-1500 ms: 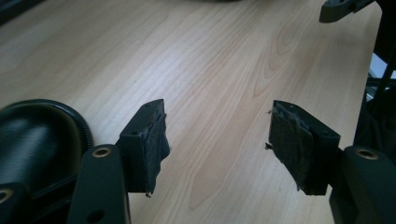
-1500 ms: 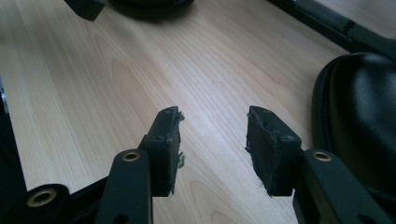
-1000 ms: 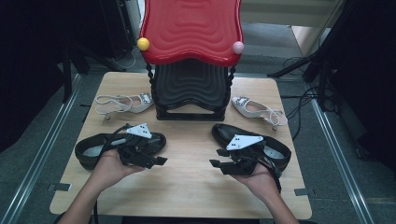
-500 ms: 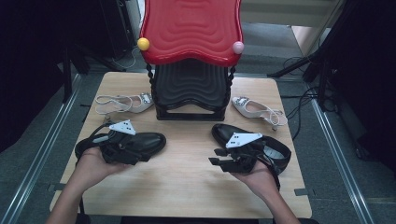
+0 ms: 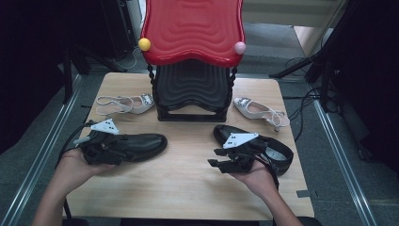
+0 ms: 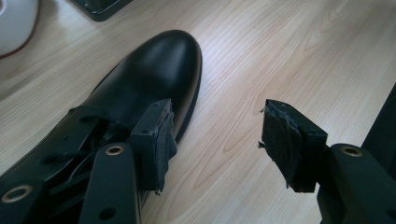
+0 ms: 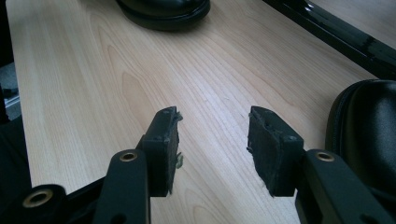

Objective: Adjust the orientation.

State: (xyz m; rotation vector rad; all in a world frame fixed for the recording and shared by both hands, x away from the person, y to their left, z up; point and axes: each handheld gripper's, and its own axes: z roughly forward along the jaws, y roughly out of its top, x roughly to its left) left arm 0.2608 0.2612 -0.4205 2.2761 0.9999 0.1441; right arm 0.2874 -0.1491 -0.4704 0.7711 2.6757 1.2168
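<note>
Tabletop (image 5: 188, 179): left gripper (image 6: 217, 140) farther left.

The tabletop (image 5: 188, 169) is light wood with a rounded edge. A black stand (image 5: 194, 94) with a wavy red top (image 5: 190, 30) sits at the far middle. A pale sandal (image 5: 124, 103) lies to its left, and another pale sandal (image 5: 261, 110) lies to its right. Nearer the person, a black shoe (image 5: 141, 143) lies on the left side. A second black shoe (image 5: 277, 150) lies on the right side. The two black shoes are well apart, with bare wood between them.
</note>
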